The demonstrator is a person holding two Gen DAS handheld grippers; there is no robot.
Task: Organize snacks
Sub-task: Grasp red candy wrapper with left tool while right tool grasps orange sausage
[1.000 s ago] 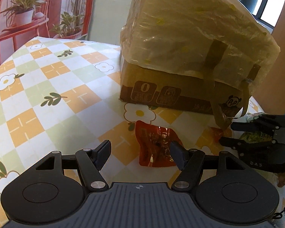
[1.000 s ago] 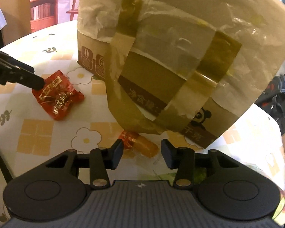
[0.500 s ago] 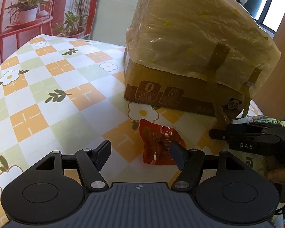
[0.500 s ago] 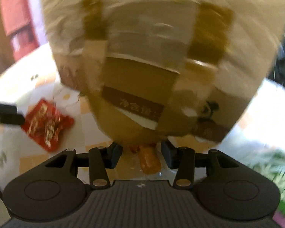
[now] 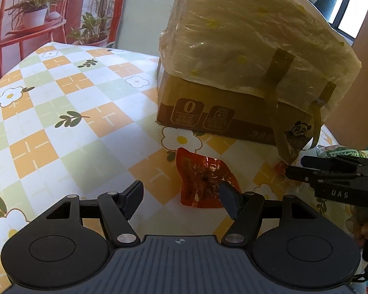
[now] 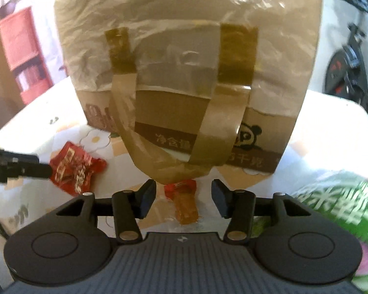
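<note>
A red snack packet (image 5: 203,181) lies on the checked tablecloth in front of a cardboard box (image 5: 223,115) covered by a plastic bag. My left gripper (image 5: 181,197) is open, just short of the packet, its right finger overlapping the packet's edge. In the right wrist view the same packet (image 6: 76,169) lies at the left. A small orange wrapped snack (image 6: 184,201) lies between the open fingers of my right gripper (image 6: 184,196), under the bag's hanging tape loop (image 6: 174,166). The right gripper (image 5: 304,166) also shows in the left wrist view, at the right.
A green snack bag (image 6: 336,210) lies at the right. The box with its plastic cover (image 6: 189,49) stands close ahead and fills the view. The tablecloth (image 5: 61,112) extends to the left, with a round edge at the far side.
The right gripper has swung to face the box squarely and come up around the orange snack. The left gripper has stayed open near the red packet, shifting slightly.
</note>
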